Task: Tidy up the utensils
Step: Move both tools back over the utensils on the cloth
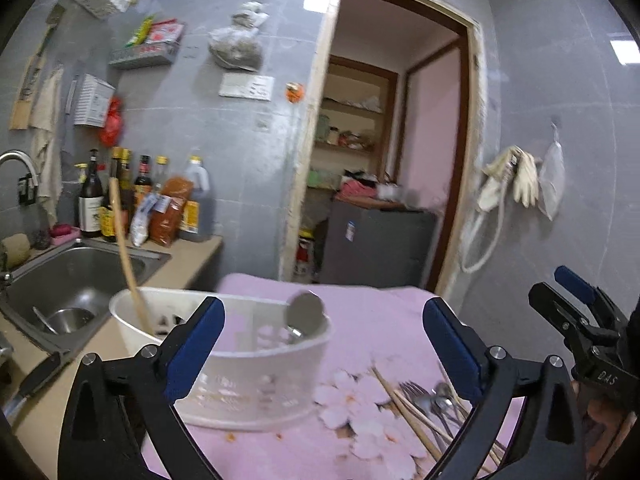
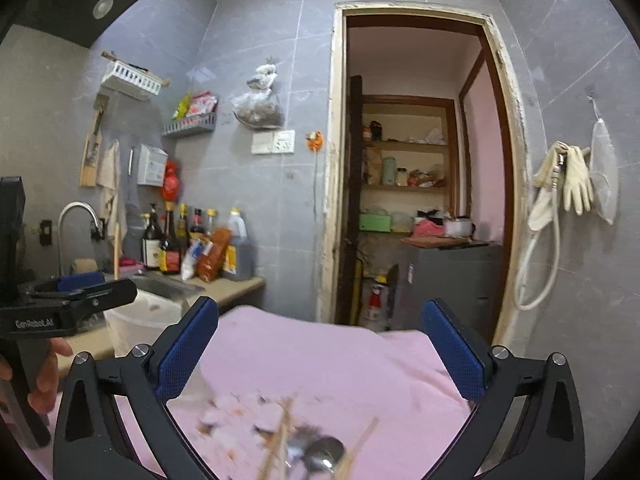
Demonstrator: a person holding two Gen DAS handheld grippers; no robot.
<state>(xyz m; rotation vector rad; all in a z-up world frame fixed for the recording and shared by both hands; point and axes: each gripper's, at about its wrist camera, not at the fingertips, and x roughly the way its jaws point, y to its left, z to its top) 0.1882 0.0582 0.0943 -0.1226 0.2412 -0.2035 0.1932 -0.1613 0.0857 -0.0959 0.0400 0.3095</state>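
A white perforated utensil holder (image 1: 248,376) stands on the pink flowered cloth (image 1: 360,320), with a wooden utensil (image 1: 124,256) and a metal spoon (image 1: 306,312) upright in it. My left gripper (image 1: 324,340) hangs open just above and in front of the holder, nothing between its blue pads. Loose chopsticks (image 1: 412,412), a fork (image 1: 416,396) and spoons (image 1: 444,398) lie on the cloth at lower right. My right gripper (image 2: 320,344) is open over the cloth (image 2: 320,360), empty, with blurred chopsticks (image 2: 280,440) and a spoon (image 2: 324,452) below it. The holder (image 2: 140,320) shows at left.
A steel sink (image 1: 76,292) with a tap and a bowl lies to the left. Sauce bottles (image 1: 120,196) and packets line the counter behind it. A knife (image 1: 36,380) rests on the counter edge. A doorway (image 1: 392,160) opens ahead; gloves (image 1: 516,176) hang on the right wall.
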